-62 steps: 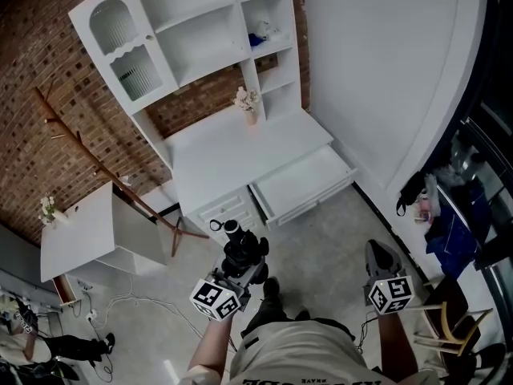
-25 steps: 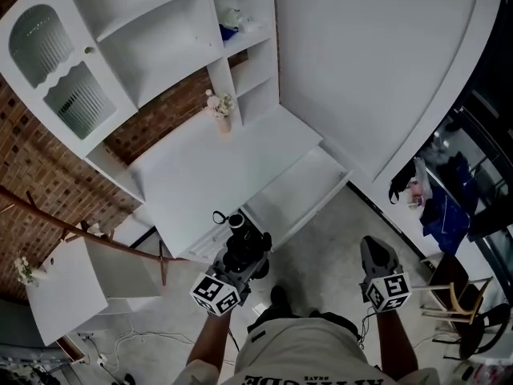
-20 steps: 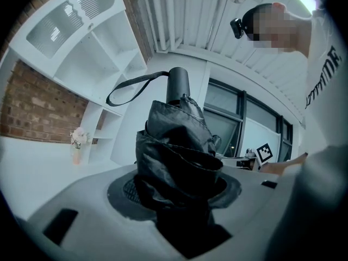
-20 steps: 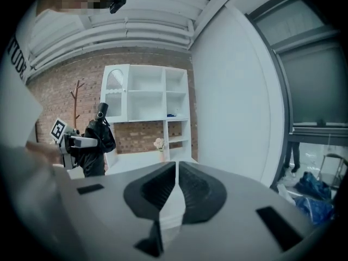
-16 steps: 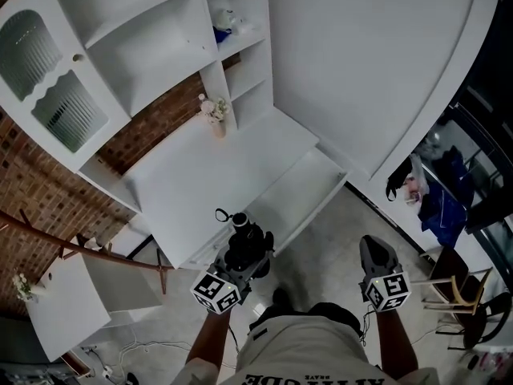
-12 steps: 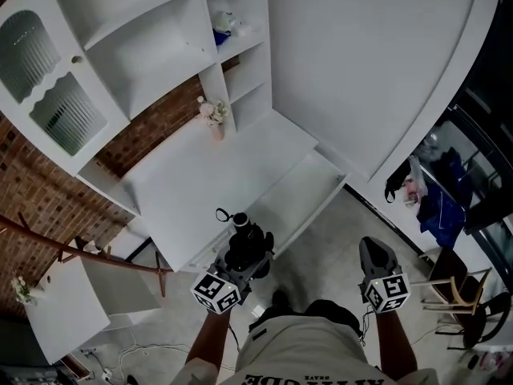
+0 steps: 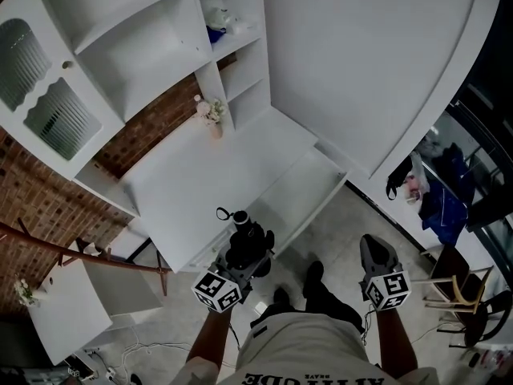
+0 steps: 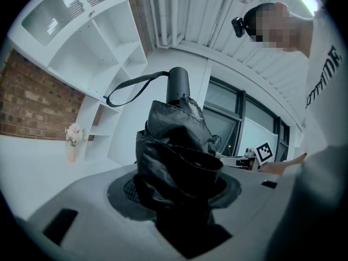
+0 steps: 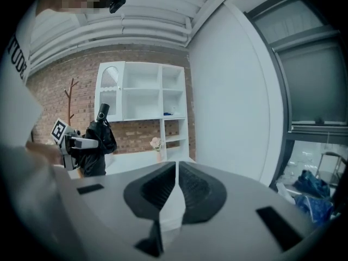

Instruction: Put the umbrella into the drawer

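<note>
Between the jaws of the left gripper (image 8: pixel 179 200) sits the folded black umbrella (image 8: pixel 176 145). The jaws are clamped on its bunched canopy, with the handle and strap loop standing clear above. In the head view the same gripper (image 7: pixel 240 267) is low and a little left of centre, its forearm reaching forward from the body. The umbrella (image 7: pixel 244 239) points to 12 o'clock, and the grip looks unchanged over the last moments.

At 3 o'clock from it, well apart, the right gripper (image 7: pixel 377 259) is held out the same way. Its own view shows the jaws (image 9: pixel 175 194) together with nothing between them.

What has changed is the distance: the desk (image 7: pixel 208 179) and its open drawer (image 7: pixel 300 191) fill far more of the head view than a couple of seconds ago, and a foot (image 7: pixel 313 275) now steps forward. The person has walked up to the desk.

The drawer lies at about 1 o'clock from the umbrella, near but not yet under it. It stands pulled out and looks empty, so the carry seems nearly done. What remains is probably a reach toward 1 o'clock, a lowering, and a release. Shelves (image 7: pixel 144 46) and flowers (image 7: pixel 211 115) stand beyond, at 11 o'clock.
</note>
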A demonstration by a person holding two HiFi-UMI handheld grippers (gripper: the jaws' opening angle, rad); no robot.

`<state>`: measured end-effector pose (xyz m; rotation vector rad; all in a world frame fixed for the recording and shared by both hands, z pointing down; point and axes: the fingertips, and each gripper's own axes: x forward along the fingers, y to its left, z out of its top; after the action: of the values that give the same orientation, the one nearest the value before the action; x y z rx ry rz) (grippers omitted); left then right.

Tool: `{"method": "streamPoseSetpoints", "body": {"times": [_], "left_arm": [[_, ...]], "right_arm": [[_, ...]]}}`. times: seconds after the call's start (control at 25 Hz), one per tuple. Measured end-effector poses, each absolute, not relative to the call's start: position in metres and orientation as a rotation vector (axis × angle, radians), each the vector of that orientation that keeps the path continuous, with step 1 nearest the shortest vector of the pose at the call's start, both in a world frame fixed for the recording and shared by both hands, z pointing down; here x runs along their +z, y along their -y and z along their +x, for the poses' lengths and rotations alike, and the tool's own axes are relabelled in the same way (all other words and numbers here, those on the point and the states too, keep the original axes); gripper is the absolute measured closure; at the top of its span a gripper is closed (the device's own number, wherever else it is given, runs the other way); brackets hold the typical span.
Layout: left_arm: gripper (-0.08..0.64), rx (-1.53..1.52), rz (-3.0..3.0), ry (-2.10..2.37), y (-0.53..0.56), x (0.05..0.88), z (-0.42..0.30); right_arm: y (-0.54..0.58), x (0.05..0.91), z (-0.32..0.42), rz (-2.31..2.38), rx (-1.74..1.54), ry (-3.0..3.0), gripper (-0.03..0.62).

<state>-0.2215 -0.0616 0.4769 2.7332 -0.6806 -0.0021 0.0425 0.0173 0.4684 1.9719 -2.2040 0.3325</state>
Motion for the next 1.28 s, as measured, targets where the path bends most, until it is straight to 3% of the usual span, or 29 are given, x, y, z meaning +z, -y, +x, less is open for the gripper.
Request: {"method": "streamPoseSetpoints", "body": {"times": [1.28], "left_arm": [[0.325,0.123,2.565,0.895,0.156,0.524,-0.089]], "right_arm": [[0.14,0.517,0.155,1.676,0.513,2.44,0.557]]}}
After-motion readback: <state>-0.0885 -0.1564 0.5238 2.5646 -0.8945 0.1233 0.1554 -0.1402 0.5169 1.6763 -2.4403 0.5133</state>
